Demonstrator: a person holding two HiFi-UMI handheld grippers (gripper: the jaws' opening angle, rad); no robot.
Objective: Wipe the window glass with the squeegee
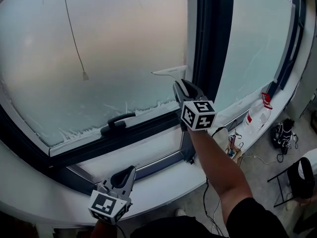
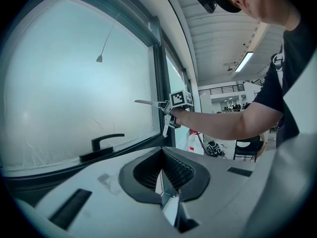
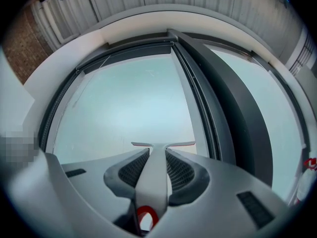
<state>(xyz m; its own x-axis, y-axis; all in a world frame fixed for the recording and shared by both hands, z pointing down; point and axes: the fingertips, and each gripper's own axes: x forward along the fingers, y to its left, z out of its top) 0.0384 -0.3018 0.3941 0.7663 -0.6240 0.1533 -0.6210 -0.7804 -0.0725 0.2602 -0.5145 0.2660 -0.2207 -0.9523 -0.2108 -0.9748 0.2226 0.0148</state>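
The white squeegee (image 1: 171,72) is held up against the frosted window glass (image 1: 99,48), near the pane's right edge, blade roughly level. My right gripper (image 1: 182,86) is shut on its handle (image 3: 154,177); the blade (image 3: 163,145) shows just past the jaws in the right gripper view. From the left gripper view the squeegee (image 2: 148,102) and right gripper (image 2: 168,114) appear at arm's length. My left gripper (image 1: 124,175) hangs low by the sill, jaws closed with nothing between them (image 2: 166,190).
A black window handle (image 1: 118,122) sits on the lower frame. A dark vertical mullion (image 1: 213,33) divides this pane from the right one. A pull cord (image 1: 85,75) hangs on the glass. A spray bottle (image 1: 258,114) stands on the sill at right.
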